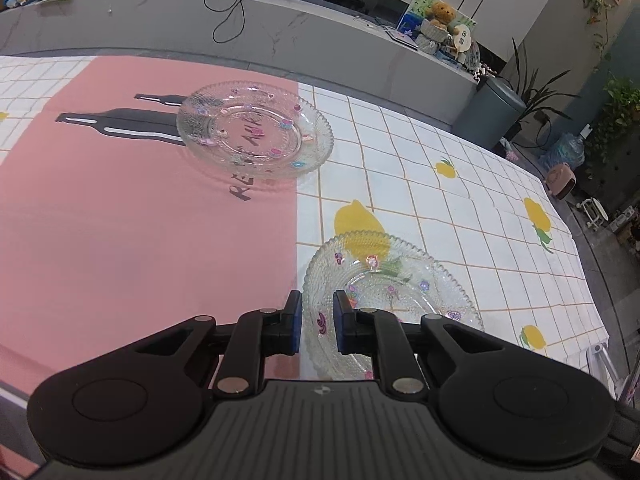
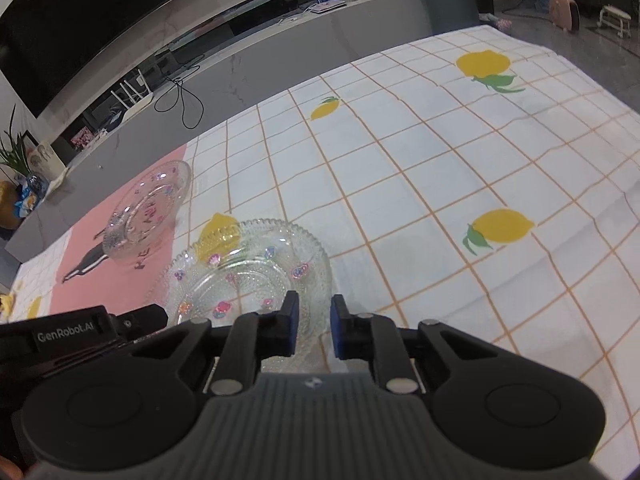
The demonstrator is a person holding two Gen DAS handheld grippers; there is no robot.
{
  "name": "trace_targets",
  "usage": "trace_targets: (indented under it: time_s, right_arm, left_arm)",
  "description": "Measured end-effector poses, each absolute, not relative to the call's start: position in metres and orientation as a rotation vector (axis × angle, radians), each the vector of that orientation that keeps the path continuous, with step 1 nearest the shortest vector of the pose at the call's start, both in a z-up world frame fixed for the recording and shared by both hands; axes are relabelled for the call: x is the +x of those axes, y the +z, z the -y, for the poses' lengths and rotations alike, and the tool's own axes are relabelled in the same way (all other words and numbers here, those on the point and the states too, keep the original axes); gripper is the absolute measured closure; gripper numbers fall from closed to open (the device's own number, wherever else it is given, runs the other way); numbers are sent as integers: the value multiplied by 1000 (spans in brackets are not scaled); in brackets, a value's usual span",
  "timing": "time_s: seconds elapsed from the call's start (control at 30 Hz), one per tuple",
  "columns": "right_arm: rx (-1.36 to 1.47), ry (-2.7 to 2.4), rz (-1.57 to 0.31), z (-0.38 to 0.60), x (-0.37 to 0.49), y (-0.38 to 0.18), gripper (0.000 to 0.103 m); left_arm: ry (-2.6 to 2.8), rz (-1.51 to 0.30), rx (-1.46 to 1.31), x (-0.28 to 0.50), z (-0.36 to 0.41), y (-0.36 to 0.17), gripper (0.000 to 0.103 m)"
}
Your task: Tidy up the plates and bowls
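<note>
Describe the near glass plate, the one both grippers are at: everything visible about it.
The near glass plate is clear pressed glass with a beaded texture, a scalloped rim and small pink and purple flower decals. It lies flat and right side up on the white checked tablecloth, partly over a printed lemon, beside the pink panel. The left gripper has its jaws closed on the plate's near-left rim; the right gripper clamps the near-right rim. A similar plate sits apart, farther back.
</note>
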State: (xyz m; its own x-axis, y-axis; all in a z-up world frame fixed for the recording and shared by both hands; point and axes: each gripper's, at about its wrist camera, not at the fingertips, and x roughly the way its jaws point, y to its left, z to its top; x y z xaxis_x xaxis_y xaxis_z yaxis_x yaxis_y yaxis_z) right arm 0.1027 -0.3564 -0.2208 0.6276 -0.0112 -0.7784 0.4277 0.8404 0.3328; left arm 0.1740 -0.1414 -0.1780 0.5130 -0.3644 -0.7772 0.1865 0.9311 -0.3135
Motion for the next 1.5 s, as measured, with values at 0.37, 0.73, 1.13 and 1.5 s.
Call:
trace_targets:
  time_s: [0.37, 0.73, 1.13, 1.5]
  right_arm:
    - [534, -233, -838, 341, 76, -196, 89]
    - [632, -180, -833, 324, 37, -187, 89]
    - [646, -61, -840, 284, 3, -178, 89]
    - [611, -30, -884, 255, 1, -192, 89]
  left_arm:
    - [-330, -946, -212, 143, 123, -157, 87]
    - [-308, -892, -234, 101, 94, -135, 87]
    - [-239, -858, -336, 52, 38, -131, 87]
    - [-183, -853, -380, 40, 11, -150, 87]
